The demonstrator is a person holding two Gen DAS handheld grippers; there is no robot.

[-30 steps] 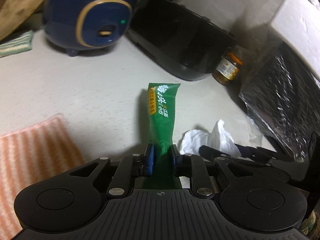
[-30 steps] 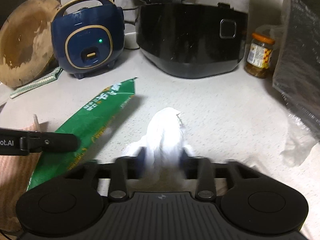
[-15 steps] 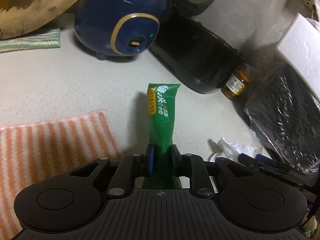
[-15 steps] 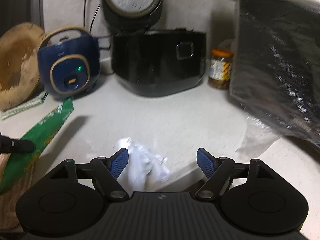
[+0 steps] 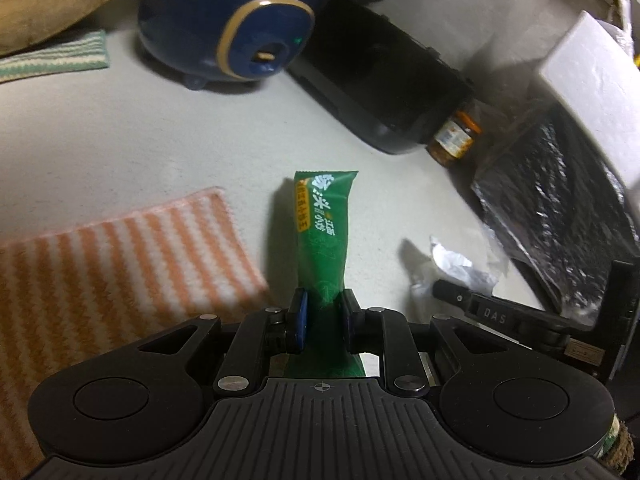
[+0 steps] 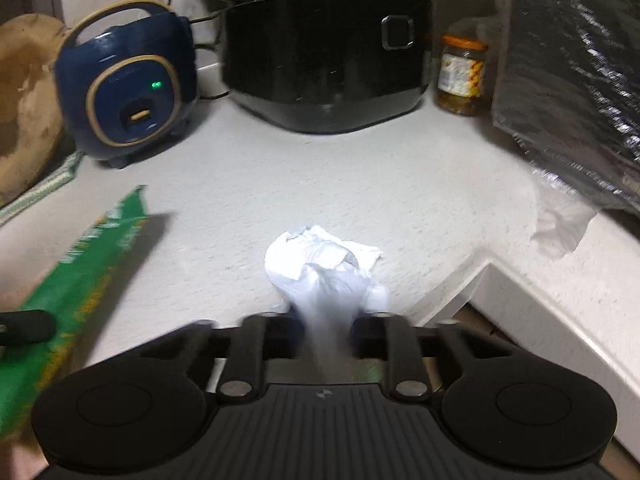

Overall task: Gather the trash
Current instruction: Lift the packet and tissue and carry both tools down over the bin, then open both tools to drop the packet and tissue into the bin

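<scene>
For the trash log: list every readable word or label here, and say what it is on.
"DAS": on the right gripper arm, left wrist view.
Green wrapper: white and yellow Chinese print, too blurred to read.
Jar label: too blurred.
Blue cooker: faint brand, unreadable.
Nothing else legible.
</scene>
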